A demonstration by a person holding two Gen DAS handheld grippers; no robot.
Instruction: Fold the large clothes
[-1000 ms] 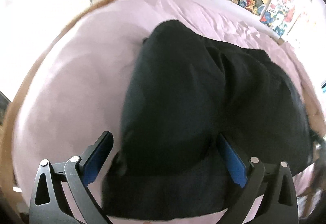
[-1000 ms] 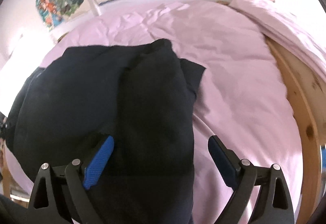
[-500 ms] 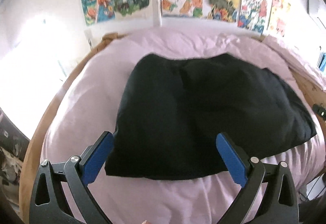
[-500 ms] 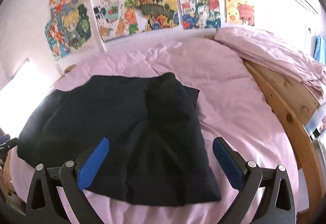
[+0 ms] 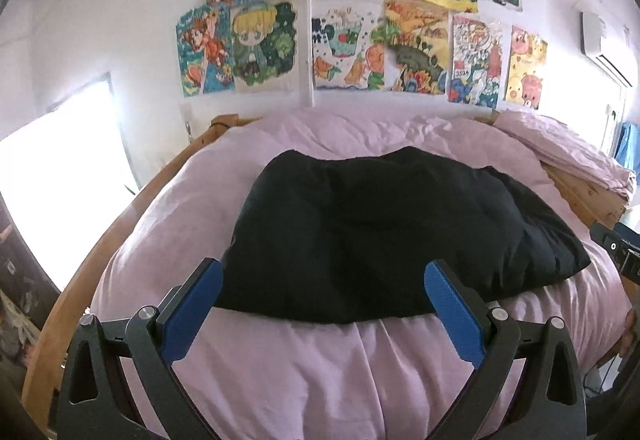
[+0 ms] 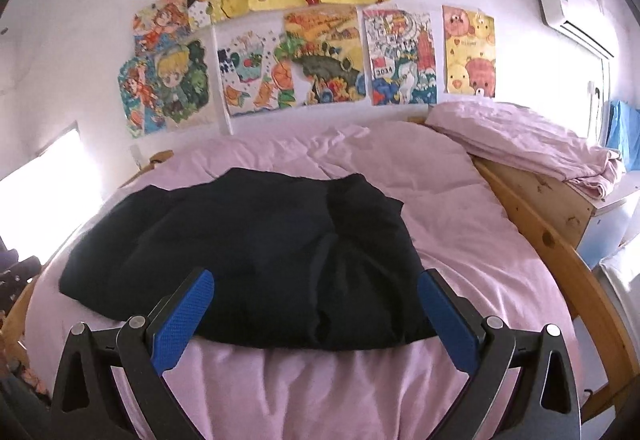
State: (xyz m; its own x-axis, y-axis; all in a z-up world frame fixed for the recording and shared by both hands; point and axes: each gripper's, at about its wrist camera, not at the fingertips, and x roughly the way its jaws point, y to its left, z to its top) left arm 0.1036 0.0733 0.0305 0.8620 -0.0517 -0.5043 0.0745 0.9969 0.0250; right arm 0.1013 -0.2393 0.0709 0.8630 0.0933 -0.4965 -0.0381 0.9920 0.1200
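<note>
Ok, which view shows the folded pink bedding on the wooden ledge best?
The right wrist view: the bedding lies whole, with its stacked edges visible on the ledge. The left wrist view shows it only squeezed and distorted at the frame's right edge.

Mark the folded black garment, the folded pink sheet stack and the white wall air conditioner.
folded black garment (image 5: 380, 240), left wrist view, middle of top layer.
folded pink sheet stack (image 6: 520, 139), right wrist view, top surface.
white wall air conditioner (image 6: 568, 7), right wrist view, front panel.
</note>
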